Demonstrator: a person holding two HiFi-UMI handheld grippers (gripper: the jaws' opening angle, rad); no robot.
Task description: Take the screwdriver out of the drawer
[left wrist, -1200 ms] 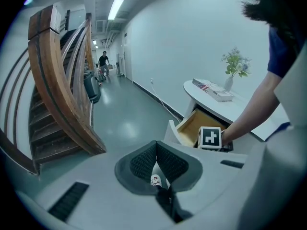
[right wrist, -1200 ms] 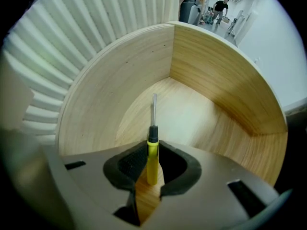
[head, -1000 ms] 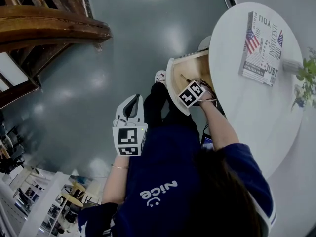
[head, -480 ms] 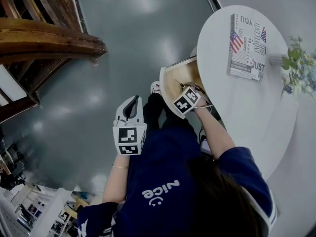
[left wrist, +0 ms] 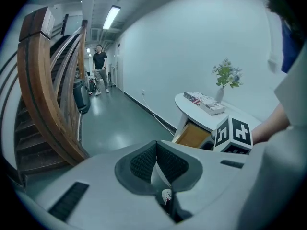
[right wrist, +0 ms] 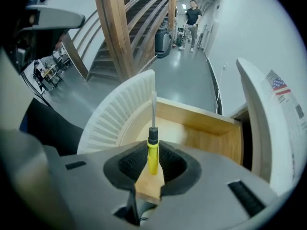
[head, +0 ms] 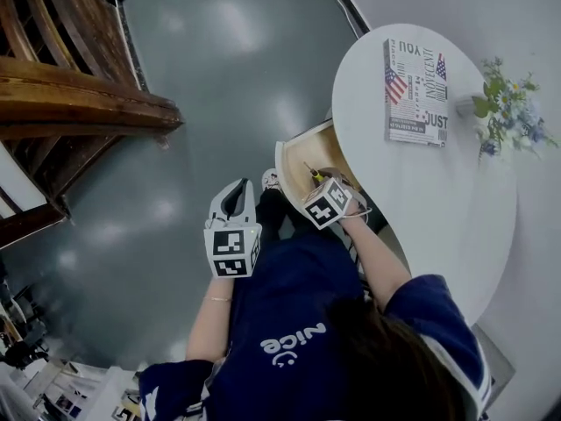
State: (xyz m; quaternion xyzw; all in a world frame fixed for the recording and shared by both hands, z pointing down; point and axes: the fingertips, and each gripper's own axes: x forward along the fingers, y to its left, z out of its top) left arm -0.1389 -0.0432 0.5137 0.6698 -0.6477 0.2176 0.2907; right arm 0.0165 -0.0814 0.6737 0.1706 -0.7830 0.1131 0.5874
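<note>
Right gripper is clamped on the yellow handle of the screwdriver, held over the open wooden drawer with its shaft pointing away. Left gripper hangs well to the left, jaws together and empty. Beyond the drawer, a book lies on the white table.

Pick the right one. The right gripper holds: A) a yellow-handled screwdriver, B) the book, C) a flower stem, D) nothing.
A: the right gripper is shut on the screwdriver by its yellow handle, with the shaft pointing out above the open drawer.
</note>
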